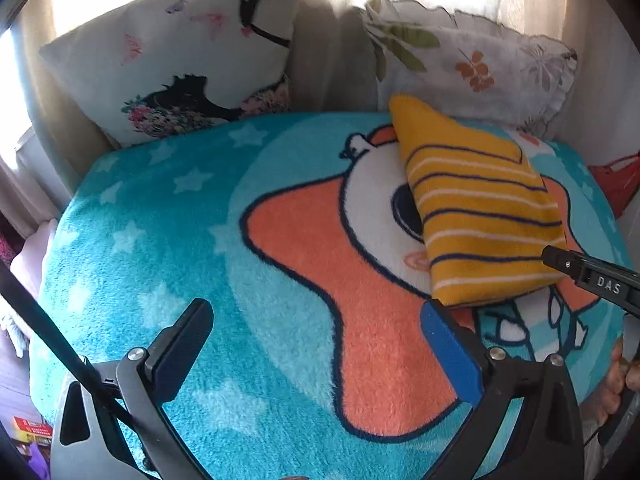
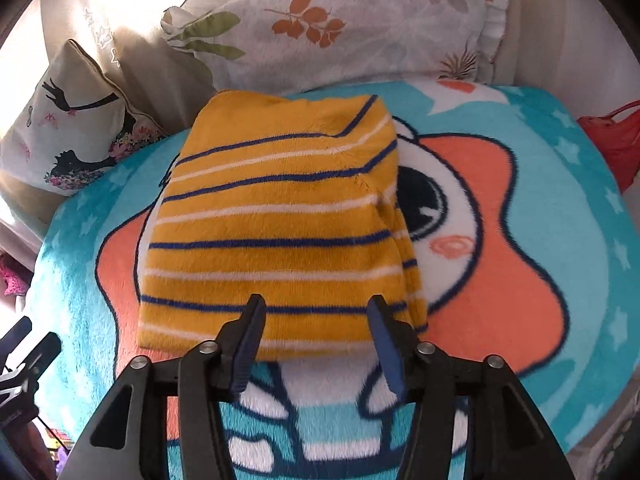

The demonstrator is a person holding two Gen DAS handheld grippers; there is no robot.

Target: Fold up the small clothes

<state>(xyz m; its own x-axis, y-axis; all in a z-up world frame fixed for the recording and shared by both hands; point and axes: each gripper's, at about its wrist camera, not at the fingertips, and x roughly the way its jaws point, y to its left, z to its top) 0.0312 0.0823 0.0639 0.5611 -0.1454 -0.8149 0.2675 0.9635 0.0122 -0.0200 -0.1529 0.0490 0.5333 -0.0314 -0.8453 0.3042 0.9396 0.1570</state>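
Right tongs stand part-spread over the near hem of the folded garment, pads clear of the cloth with nothing pinched; seen from the left wrist, the arm of these tongs bears the letters "DAS". Left tongs are spread wide above bare blanket, holding nothing. The garment is a mustard-yellow fleece with thin navy and white stripes, folded into a compact block, lying on the turquoise cartoon-print blanket. Behind it lean a leaf-print pillow and a silhouette-print cushion.
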